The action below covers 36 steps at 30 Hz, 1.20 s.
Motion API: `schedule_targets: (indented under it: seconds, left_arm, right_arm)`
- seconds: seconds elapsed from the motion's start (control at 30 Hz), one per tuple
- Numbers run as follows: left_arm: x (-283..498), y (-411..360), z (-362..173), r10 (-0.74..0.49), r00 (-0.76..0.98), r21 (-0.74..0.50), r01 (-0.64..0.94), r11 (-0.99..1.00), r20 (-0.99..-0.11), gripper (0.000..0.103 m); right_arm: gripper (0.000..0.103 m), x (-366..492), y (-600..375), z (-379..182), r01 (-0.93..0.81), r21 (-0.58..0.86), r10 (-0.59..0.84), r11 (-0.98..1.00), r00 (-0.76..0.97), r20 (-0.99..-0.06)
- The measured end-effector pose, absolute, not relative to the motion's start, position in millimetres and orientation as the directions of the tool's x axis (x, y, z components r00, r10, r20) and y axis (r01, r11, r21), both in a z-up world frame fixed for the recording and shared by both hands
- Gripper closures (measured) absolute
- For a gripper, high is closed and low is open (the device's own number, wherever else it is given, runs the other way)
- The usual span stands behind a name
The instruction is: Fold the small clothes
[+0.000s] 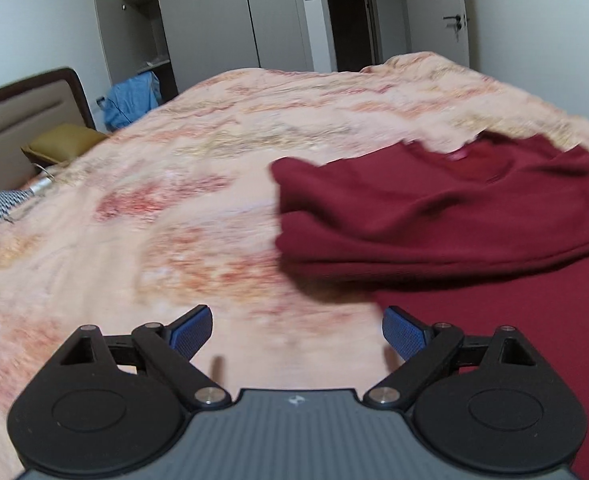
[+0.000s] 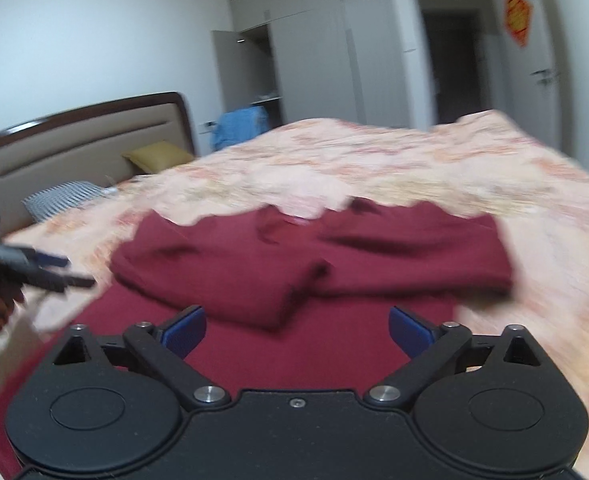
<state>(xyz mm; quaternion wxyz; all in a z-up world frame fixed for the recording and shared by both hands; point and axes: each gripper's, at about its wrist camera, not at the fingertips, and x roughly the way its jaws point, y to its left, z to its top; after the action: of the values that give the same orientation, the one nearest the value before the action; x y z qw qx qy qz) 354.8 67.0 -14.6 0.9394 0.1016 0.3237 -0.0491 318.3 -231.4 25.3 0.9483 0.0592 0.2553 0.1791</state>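
Observation:
A dark red garment (image 1: 454,216) lies on the bed, its sleeves folded inward over the body; in the right wrist view the garment (image 2: 294,264) fills the middle. My left gripper (image 1: 297,334) hangs open over the bedspread, just left of the garment's lower part, nothing between its blue pads (image 1: 192,332). My right gripper (image 2: 297,330) is open above the garment's lower half, its pads (image 2: 184,330) apart with only cloth below them. The left gripper (image 2: 60,270) also shows at the far left of the right wrist view, held by a hand.
A peach floral bedspread (image 1: 174,208) covers the bed. At its head stand a headboard (image 2: 78,140), a yellow pillow (image 2: 158,156) and a checked pillow (image 2: 60,196). Blue cloth (image 1: 132,100), grey wardrobes (image 1: 214,20) and a door (image 1: 438,16) lie behind.

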Motion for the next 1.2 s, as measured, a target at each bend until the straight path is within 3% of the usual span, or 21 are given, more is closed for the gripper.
schedule_targets:
  seconds: [0.13, 0.33, 0.57, 0.67, 0.73, 0.8, 0.9, 1.07, 1.2]
  left_arm:
    - [370.8, 76.4, -22.3, -0.048, 0.809, 0.182, 0.188, 0.965, -0.585, 0.009]
    - [391.1, 73.2, -37.3, -0.116, 0.824, 0.232, 0.288, 0.929, -0.555, 0.018]
    - [400.5, 74.9, -41.8, -0.165, 0.844, 0.276, 0.342, 0.898, -0.510, 0.028]
    - [402.1, 74.5, -42.1, -0.183, 0.855, 0.305, 0.362, 0.881, -0.486, 0.040]
    - [403.9, 75.6, -41.4, -0.211, 0.852, 0.300, 0.385, 0.873, -0.480, 0.052]
    - [404.6, 75.9, -41.1, -0.236, 0.840, 0.289, 0.411, 0.864, -0.488, 0.076]
    - [404.9, 78.1, -40.1, -0.246, 0.841, 0.277, 0.412, 0.868, -0.481, 0.093]
    - [403.0, 91.6, -32.6, -0.249, 0.855, 0.195, 0.369, 0.909, -0.454, 0.097]
    - [418.6, 120.2, -32.4, -0.253, 0.821, -0.069, 0.254, 0.965, -0.512, 0.098]
  right_arm:
    - [0.017, 390.5, -183.6, 37.3, -0.411, 0.229, 0.470, 0.882, 0.743, -0.476]
    - [0.042, 483.7, -97.1, 45.8, -0.544, 0.231, 0.575, 0.807, 0.634, -0.517]
    - [0.043, 547.3, -14.9, 41.4, -0.621, 0.267, 0.637, 0.737, 0.505, -0.582]
    - [0.043, 561.8, 7.4, 29.3, -0.626, 0.282, 0.636, 0.727, 0.460, -0.619]
    - [0.055, 566.4, 16.7, 24.1, -0.625, 0.273, 0.625, 0.731, 0.454, -0.634]
    - [0.098, 568.5, 24.2, 21.6, -0.632, 0.245, 0.614, 0.736, 0.468, -0.636]
    - [0.102, 566.3, 25.6, 26.1, -0.642, 0.213, 0.618, 0.737, 0.510, -0.599]
    - [0.102, 567.0, 26.9, 42.1, -0.613, 0.114, 0.573, 0.782, 0.633, -0.521]
    - [0.102, 574.9, 39.1, 32.4, -0.594, 0.081, 0.542, 0.800, 0.658, -0.523]
